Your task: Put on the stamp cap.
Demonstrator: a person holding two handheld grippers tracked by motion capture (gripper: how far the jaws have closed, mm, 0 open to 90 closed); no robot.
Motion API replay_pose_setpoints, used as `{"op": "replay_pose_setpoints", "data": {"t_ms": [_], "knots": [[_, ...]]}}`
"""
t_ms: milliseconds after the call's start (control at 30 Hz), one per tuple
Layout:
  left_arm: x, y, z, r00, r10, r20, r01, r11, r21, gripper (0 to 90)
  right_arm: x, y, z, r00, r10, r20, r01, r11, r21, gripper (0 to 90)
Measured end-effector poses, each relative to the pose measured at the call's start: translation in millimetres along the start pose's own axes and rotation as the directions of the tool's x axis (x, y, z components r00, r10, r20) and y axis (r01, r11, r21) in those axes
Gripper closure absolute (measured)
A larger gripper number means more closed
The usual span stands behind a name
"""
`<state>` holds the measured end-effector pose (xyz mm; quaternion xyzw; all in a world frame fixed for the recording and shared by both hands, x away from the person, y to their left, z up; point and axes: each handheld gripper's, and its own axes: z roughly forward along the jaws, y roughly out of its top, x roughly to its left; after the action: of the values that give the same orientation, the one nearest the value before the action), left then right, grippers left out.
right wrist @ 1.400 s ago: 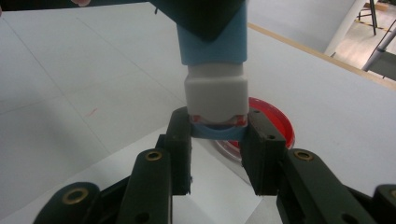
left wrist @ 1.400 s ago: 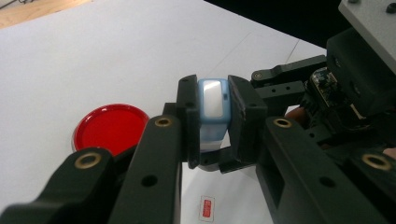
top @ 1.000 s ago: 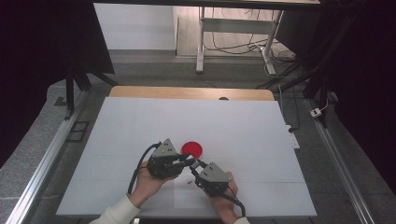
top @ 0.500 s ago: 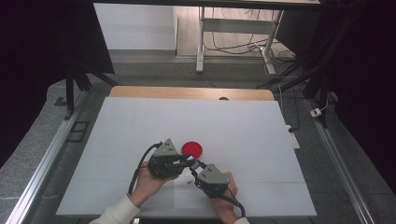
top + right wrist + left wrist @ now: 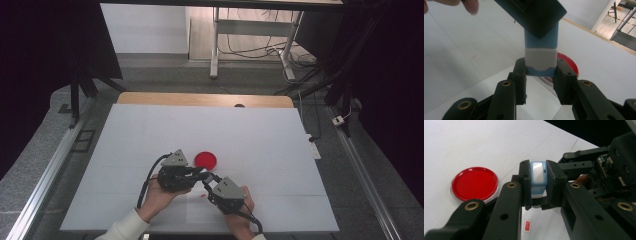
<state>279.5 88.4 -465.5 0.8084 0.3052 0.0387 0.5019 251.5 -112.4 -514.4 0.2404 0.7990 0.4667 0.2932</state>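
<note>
1. Black jaws first, nearest the person: the right gripper [image 5: 210, 178] sits in the right hand [image 5: 241, 212] by the near edge of the white table [image 5: 260, 130], jaws pointing up and left toward the other gripper.
2. Its jaws are clenched on one end of a small blue and white gadget [image 5: 540, 56]. In the right gripper view the white band and the rounded blue end sit right between the pads.
3. Left gripper [image 5: 200, 173] is just beside it, held in the left hand [image 5: 159, 196], grey three-cornered plate on top, cable looping off its near side.
4. Its jaws are clamped on the same blue and white gadget [image 5: 538, 178] from the other end. So both grippers grip it at once, up off the table, between the two hands.
5. Tiny red and white sticker [image 5: 527, 226] lies flat on the table under the grippers.
6. Just past the grippers, a round red dish [image 5: 205, 160] with a clear rim rests on the table, close to the gadget but not touching it.
7. Farther back, the wooden strip [image 5: 205, 99] at the table's far edge, then metal legs and loose cables on the floor.
</note>
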Motion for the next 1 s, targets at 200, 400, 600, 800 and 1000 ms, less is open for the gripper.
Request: {"op": "replay_pose_setpoints", "data": {"t_ms": [200,400,600,800,1000], "knots": [[1.1,2.4,-1.6,1.0,0.004,-0.009,-0.004,1.0,0.002,76.1,-3.8,2.4,0.4,0.9994,-0.031,-0.017,0.032,0.999,0.022,64.4],[-1.4,2.5,0.5,0.9992,0.029,-0.027,-0.029,0.9996,0.005,75.9,-8.7,-1.4,3.4,0.9986,-0.025,-0.047,0.027,0.999,0.043,63.2],[0.6,3.6,-6.0,0.9986,0.031,-0.043,-0.032,0.999,-0.032,75.9,-17.7,-4.8,3.9,0.9959,0.015,-0.089,-0.009,0.998,0.065,54.8],[4.6,3.7,-12.2,0.9986,0.021,-0.049,-0.024,0.9986,-0.048,75.9,-25.7,-9.7,-1.7,0.993,0.041,-0.111,-0.034,0.997,0.065,51.0],[7.4,3.7,-16.4,0.998,0.037,-0.051,-0.04,0.9974,-0.06,75.8,-43.3,-16.9,-16.0,0.9915,0.074,-0.107,-0.067,0.995,0.069,50.4]]}}
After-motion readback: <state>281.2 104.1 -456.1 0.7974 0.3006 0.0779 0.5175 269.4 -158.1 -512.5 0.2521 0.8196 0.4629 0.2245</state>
